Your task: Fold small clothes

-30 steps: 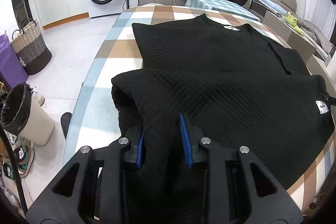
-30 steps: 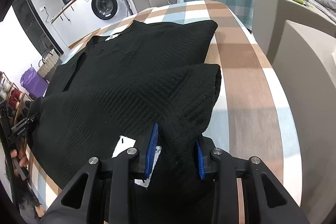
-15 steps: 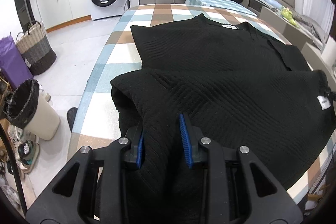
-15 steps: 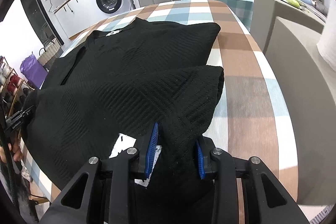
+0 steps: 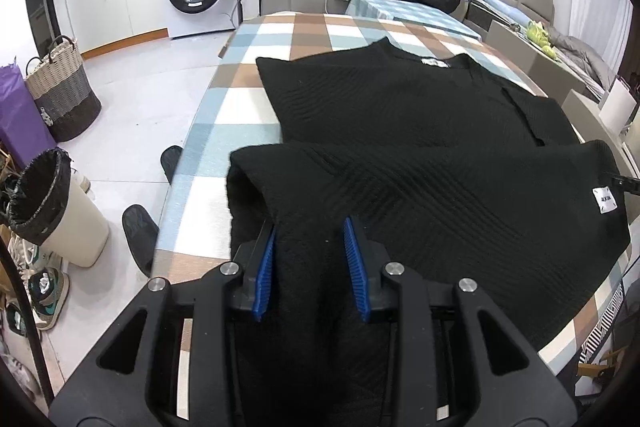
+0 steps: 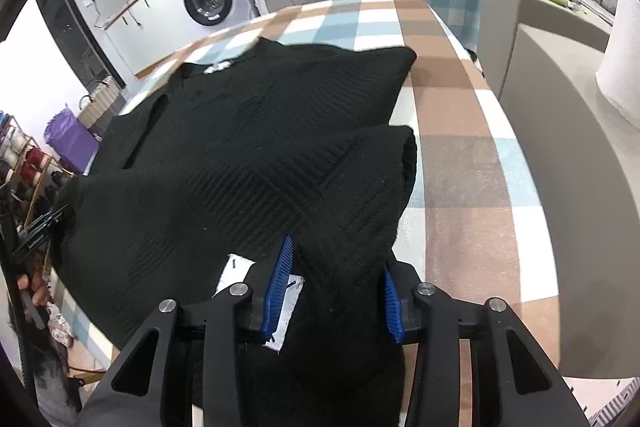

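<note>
Left wrist view shows the left gripper (image 5: pixel 310 265) clamped on a bunched fold of the black sweater (image 5: pixel 420 131), which lies spread over the checked table (image 5: pixel 256 115), its lower half doubled back toward the collar. On the sweater's opposite corner, the right gripper (image 6: pixel 336 287) has just been opening; fabric sits between its blue pads (image 6: pixel 280 283), which look slack around it.

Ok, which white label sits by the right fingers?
The hem label, beside the right gripper, whose fingers have just been opening with the sweater between them; the collar label lies far off.
</note>
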